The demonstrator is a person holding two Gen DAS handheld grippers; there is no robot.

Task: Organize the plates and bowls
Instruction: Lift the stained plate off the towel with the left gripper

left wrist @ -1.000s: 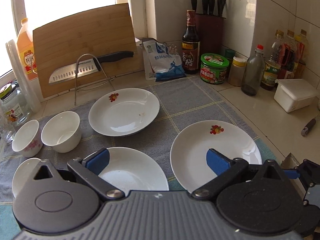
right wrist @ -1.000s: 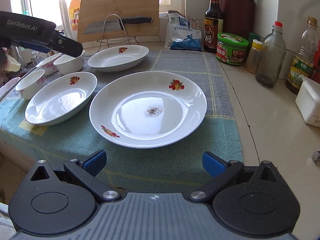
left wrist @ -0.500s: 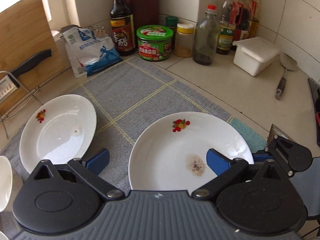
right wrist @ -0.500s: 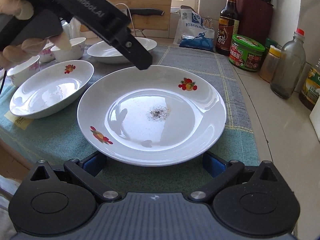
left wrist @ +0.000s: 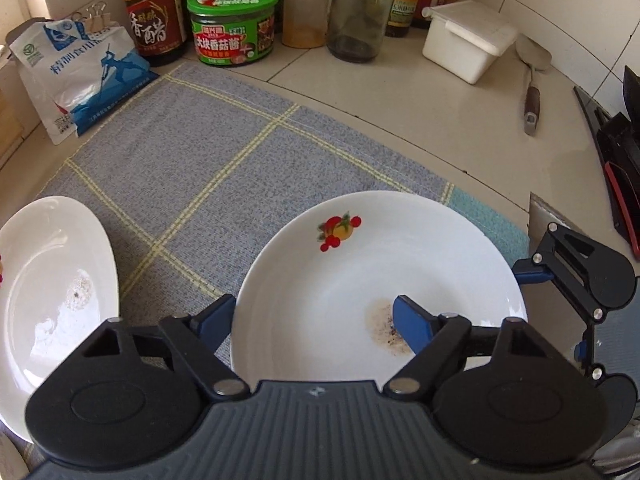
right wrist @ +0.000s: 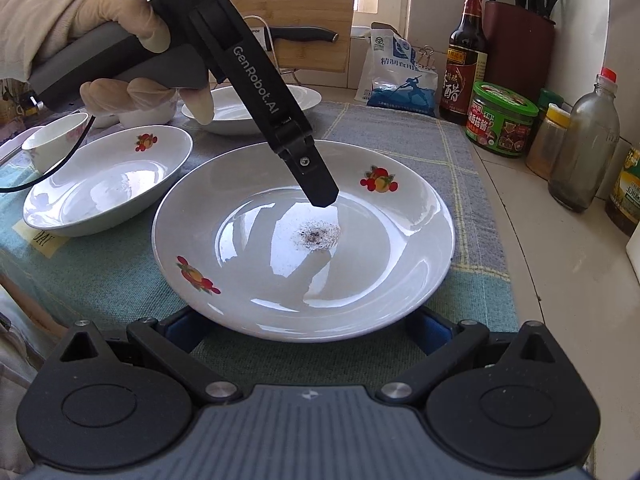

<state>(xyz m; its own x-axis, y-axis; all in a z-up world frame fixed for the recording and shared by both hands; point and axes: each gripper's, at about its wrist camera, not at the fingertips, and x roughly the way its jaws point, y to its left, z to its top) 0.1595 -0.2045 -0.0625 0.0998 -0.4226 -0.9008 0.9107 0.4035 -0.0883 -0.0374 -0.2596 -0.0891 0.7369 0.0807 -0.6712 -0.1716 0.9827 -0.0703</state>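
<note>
Step in hand: gripping the big plate [right wrist: 304,240], which sits on the checked cloth [left wrist: 208,168] at the counter's front edge. Left gripper [left wrist: 312,320] straddles the plate's left rim, one finger outside, one over the well; jaws closing, rim between them, pads not yet pressing as far as shows. Right gripper [right wrist: 304,328] waits at the near rim, jaws apart, fingertips tucked under the edge and mostly hidden.

Next, likely: pinch firm, lift level, carry toward the smaller dish [right wrist: 108,176].

Bowls at far left are cut off behind the gloved hand [right wrist: 92,36].
</note>
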